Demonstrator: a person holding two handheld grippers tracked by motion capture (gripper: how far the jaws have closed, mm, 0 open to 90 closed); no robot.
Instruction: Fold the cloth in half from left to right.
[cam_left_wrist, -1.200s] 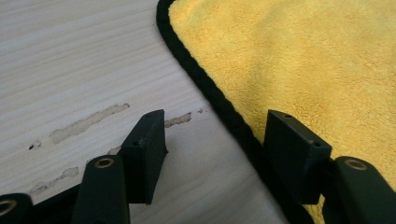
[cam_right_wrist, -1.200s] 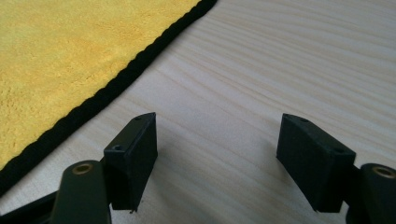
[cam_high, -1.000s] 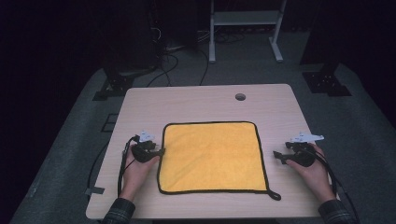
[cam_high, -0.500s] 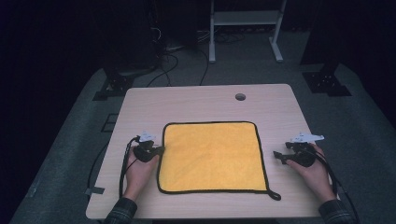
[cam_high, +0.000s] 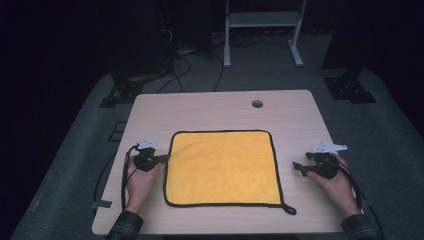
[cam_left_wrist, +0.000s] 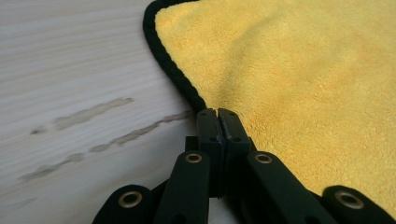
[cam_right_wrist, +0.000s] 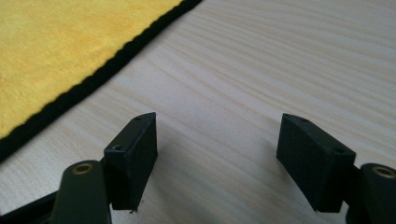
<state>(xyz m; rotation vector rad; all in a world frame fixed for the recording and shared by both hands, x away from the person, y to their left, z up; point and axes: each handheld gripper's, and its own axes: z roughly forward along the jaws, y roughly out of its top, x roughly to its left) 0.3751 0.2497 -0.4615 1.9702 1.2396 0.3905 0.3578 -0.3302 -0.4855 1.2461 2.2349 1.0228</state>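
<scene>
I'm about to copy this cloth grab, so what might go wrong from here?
The left gripper has its jaws closed right at the yellow cloth's black hem; whether fabric is caught is unclear, so a lift may slip. The right gripper is open over bare table, apart from the hem, so a one-sided pull could drag or bunch the cloth.

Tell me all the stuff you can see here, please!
Cloth: one, yellow with a black edge, lying flat in the middle of the table, a small loop at its near right corner.
Table: one, pale wood, with a small round hole near its far edge.
White frame: one, standing on the dark floor beyond the table.
Cables: several, black, on the floor beyond the table.
Left tongs: one pair, black, jaws together at the cloth's left edge.
Right tongs: one pair, black, jaws apart over bare table to the right of the cloth.
Hands: two, one holding each pair of tongs.
</scene>
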